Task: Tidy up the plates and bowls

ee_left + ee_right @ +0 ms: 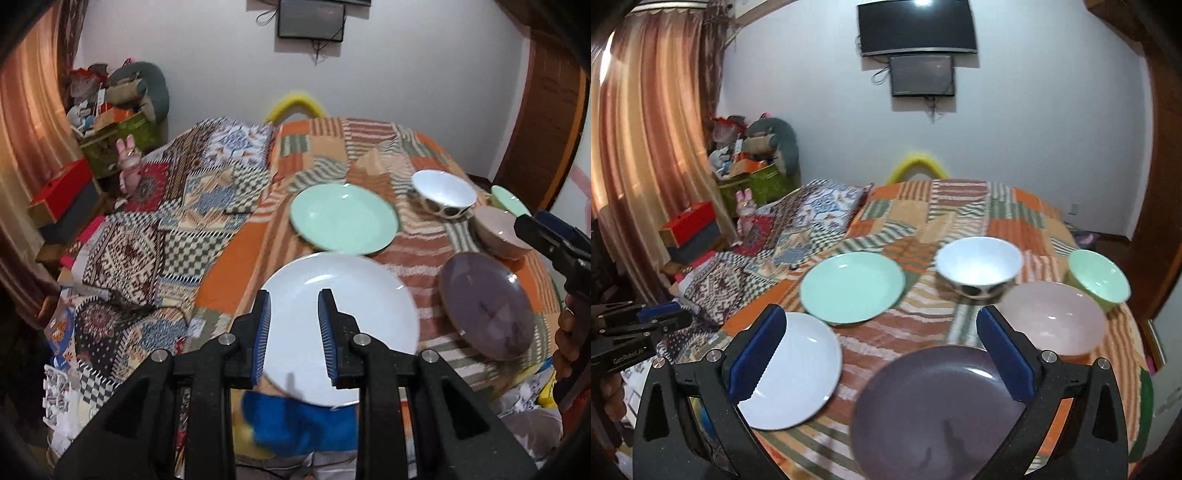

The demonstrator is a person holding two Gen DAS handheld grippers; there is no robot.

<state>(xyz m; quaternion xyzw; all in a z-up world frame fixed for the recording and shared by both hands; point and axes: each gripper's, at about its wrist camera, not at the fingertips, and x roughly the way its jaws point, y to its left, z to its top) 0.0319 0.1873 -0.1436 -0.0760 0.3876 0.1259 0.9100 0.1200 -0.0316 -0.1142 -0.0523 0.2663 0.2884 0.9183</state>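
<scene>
While your left gripper (pixel 294 334) hovers above the white plate (pixel 341 325) with its blue-padded jaws parted and nothing between them, your right gripper (pixel 882 354) hangs over the purple plate (pixel 938 413), spread wide and likewise holding nothing. Both plates lie flat on a striped orange patchwork bedspread (pixel 923 325), the white one at the near left edge, the purple one at the near right — the two apart, with cloth showing between them. Just beyond the white plate sits a mint-green plate (pixel 852 286), its near rim close beside the white one's far rim. Farther right stand three bowls: a white bowl (pixel 979 266) with dark spots on its outside, a pink bowl (pixel 1052 317) just beside it, and a mint-green bowl (pixel 1099 277) at the far right, near the pink one. All three stand upright and unstacked. Left of the bedspread lies a blue-and-brown patterned quilt (pixel 155 236). On the white wall beyond, a dark television (pixel 918 27) hangs above a smaller screen (pixel 921 75), and copper-coloured curtains (pixel 646 147) fall at the left — beside a heap of boxes and soft toys (pixel 753 155).
</scene>
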